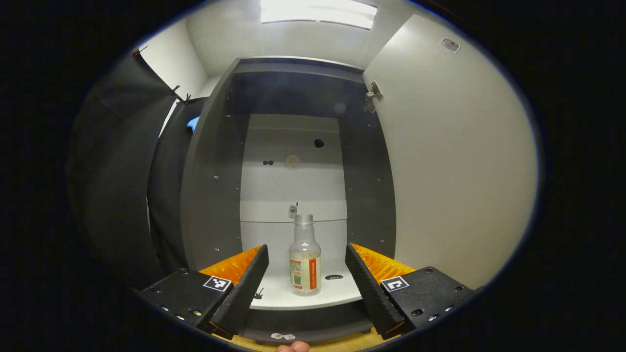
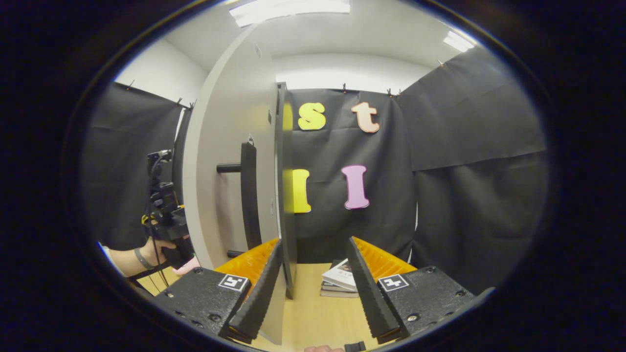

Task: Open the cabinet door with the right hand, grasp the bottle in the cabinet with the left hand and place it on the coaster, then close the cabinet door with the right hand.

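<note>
Left gripper (image 1: 307, 274) level (agape) before bottle (image 1: 304, 261)

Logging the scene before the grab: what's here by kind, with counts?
Bottle: 1
Cabinet: 1
Cabinet door: 1
Door handle: 1
Stack of books: 1
Tools: 2, left tool, right tool
Total: 7

We can't make out the small object (image 1: 292, 210) behind the bottle (image 1: 304, 256). Right of the door (image 2: 230, 161), the books (image 2: 341, 279) are partly hidden by a finger (image 2: 368, 288).
</note>
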Demonstrator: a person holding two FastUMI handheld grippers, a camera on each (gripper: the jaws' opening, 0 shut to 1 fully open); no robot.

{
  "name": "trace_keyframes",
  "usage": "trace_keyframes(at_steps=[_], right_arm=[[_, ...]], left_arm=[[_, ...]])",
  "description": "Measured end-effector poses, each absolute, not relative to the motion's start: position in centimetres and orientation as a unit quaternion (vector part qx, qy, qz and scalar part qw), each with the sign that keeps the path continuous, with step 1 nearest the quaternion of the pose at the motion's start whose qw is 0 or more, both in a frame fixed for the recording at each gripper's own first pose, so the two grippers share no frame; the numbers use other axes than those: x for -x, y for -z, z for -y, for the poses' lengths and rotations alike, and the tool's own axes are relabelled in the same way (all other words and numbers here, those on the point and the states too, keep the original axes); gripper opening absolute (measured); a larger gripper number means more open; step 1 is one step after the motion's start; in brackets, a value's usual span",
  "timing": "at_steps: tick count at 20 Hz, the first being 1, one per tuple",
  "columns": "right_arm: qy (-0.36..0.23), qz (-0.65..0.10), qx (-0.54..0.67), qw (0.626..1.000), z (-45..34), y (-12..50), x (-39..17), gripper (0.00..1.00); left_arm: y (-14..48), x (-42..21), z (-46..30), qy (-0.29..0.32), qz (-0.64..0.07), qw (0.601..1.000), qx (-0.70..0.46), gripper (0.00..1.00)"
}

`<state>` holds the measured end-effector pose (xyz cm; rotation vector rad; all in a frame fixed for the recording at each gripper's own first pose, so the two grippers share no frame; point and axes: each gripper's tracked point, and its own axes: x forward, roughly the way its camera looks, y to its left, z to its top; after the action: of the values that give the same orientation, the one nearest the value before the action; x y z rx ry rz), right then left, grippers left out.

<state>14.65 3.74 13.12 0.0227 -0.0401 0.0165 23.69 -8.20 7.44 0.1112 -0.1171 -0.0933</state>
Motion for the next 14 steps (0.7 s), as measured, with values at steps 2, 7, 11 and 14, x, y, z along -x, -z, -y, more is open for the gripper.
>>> trace_keyframes(at_steps=[2,7,11,14], right_arm=[[-0.007,0.018,-0.013,1.0,-3.8,-13.1,-14.7,0.82],[-0.005,0.012,-0.02,1.0,-3.7,-13.0,-14.8,0.82],[0.0,0.011,-0.019,1.0,-3.6,-13.0,-14.9,0.83],[0.002,0.013,-0.019,1.0,-3.6,-13.0,-15.0,0.83]], left_arm=[[-7.4,-25.9,8.3,0.045,0.056,0.996,-0.057,0.95],[-7.3,-30.2,8.7,0.041,0.048,0.996,-0.064,0.95],[-6.6,-32.5,8.9,0.038,0.04,0.996,-0.065,0.95],[-6.5,-33.6,8.7,0.035,0.039,0.997,-0.056,0.95]])
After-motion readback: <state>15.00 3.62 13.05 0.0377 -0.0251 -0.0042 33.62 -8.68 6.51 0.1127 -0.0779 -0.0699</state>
